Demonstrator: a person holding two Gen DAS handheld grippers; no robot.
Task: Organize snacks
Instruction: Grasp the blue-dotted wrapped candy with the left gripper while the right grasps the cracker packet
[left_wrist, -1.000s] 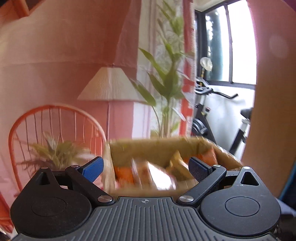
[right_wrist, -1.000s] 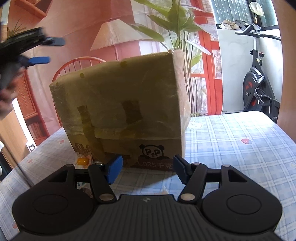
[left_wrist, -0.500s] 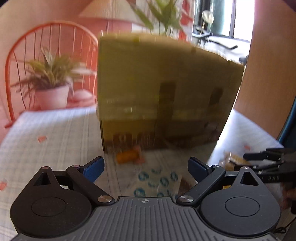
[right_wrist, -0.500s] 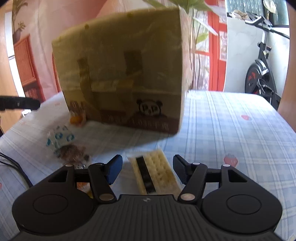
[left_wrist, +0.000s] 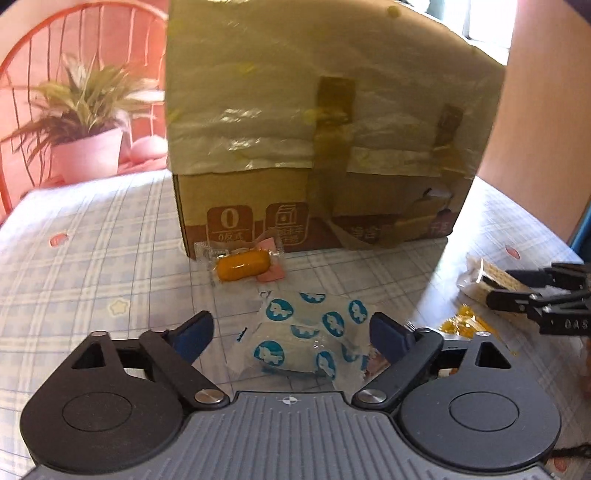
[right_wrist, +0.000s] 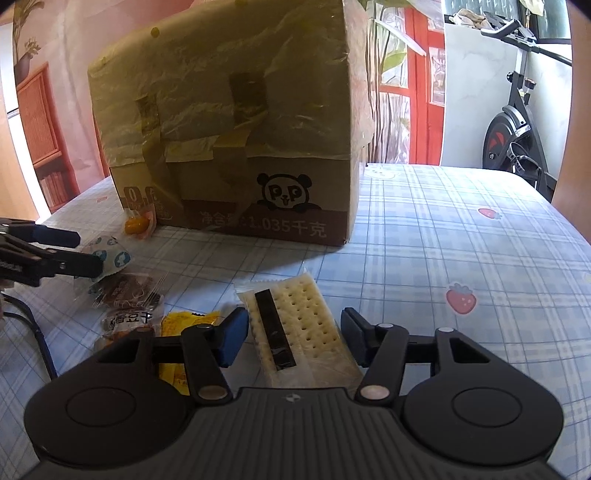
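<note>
Table: a checked tablecloth (right_wrist: 461, 236) with strawberry prints is covering it, and every snack is lying on it.
Box: a tall cardboard box (left_wrist: 325, 122), wrapped in tape and plastic, is standing toward the far side of the table; a panda is printed on it.
Left gripper: the left gripper (left_wrist: 291, 330) is hanging low over the table with its jaws wide; they have just been closing a little, and a white packet with blue round prints (left_wrist: 306, 332) is lying between the pads, which are not pressing it.
Right gripper: the right gripper (right_wrist: 293, 338) is sitting low with its jaws apart; they have just been narrowing around a wrapped cracker sandwich (right_wrist: 291, 325), without pressing it.
Orange snack: a clear-wrapped orange sweet (left_wrist: 242, 264) is lying against the box's near bottom edge.
Other snacks: a brown dried-tofu packet (right_wrist: 125, 295) and a yellow packet (right_wrist: 181, 328) are lying between the two grippers.
Background: an orange wire chair (left_wrist: 66, 48) and a potted plant (left_wrist: 83, 125) are showing beyond the table's far left edge.
</note>
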